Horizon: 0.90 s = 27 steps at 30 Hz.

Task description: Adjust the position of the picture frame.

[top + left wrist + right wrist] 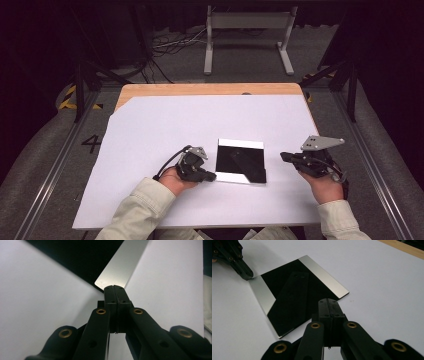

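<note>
High view: left gripper [209, 176], jaws closed and empty, noses the plate's [241, 161] near-left corner; right gripper [286, 156], closed too, waits beside it. Next, probably nudging it.

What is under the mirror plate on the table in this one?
The square mirror plate lies flat on a white sheet, which covers most of the wooden table. The closed left gripper touches the plate's near left corner. Whatever sits directly beneath the plate is covered.

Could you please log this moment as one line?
left claw: shut, at mirror plate corner | right claw: shut, beside plate | white sheet
</note>
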### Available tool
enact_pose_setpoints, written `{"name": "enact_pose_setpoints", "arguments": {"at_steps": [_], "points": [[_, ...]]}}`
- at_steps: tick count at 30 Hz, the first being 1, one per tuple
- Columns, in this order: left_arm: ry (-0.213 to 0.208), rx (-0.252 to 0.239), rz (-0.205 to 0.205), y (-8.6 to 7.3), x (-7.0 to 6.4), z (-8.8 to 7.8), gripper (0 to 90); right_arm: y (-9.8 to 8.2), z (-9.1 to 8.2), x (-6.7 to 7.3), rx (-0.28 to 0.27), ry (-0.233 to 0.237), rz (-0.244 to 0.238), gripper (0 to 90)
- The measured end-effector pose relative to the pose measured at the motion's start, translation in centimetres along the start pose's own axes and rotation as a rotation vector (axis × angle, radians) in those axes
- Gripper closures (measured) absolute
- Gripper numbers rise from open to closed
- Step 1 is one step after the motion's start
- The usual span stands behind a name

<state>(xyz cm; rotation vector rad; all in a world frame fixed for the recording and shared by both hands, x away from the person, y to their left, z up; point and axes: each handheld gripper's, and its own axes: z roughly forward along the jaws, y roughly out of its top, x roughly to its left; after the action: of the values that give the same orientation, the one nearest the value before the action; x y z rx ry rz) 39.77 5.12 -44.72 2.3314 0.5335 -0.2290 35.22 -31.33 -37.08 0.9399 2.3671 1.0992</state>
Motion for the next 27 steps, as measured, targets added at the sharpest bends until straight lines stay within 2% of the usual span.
{"name": "enact_pose_setpoints", "arguments": {"at_steps": [4, 12, 15, 16, 17, 18, 20, 24, 27], "points": [[0.022, 0.004, 0.032, 0.7, -0.8, 0.7, 90.0, -0.1, -0.2, 0.0, -0.001, -0.002, 0.003, 90.0], [0.026, -0.018, 0.041, 0.9, -1.1, 1.2, 90.0, -0.2, -0.2, 0.0, 0.002, 0.001, 0.004, 89.9], [0.031, -0.015, 0.056, 0.8, -1.2, 1.1, 90.0, -0.2, -0.2, 0.0, 0.004, 0.003, 0.002, 89.9], [0.05, -0.018, 0.084, 0.7, -1.4, 0.8, 90.0, -0.2, -0.2, -0.1, 0.006, 0.004, 0.0, 89.9], [0.05, -0.018, 0.084, 0.7, -1.4, 0.8, 90.0, -0.2, -0.2, -0.1, 0.006, 0.004, 0.0, 89.9], [0.059, -0.029, 0.106, 0.6, -1.6, 0.4, 90.0, -0.2, -0.2, -0.1, 0.006, 0.006, 0.0, 89.9], [0.067, -0.049, 0.122, 0.4, -1.6, -0.3, 90.0, -0.2, -0.3, -0.2, 0.007, 0.01, 0.003, 89.9], [0.072, -0.082, 0.135, -0.1, -1.2, -1.4, 90.0, -0.3, -0.4, -0.5, 0.006, 0.034, -0.002, 89.9], [0.083, -0.115, 0.13, -0.4, -1.0, -2.4, 89.9, -0.3, -0.5, -0.5, -0.001, 0.046, -0.007, 89.9]]}}
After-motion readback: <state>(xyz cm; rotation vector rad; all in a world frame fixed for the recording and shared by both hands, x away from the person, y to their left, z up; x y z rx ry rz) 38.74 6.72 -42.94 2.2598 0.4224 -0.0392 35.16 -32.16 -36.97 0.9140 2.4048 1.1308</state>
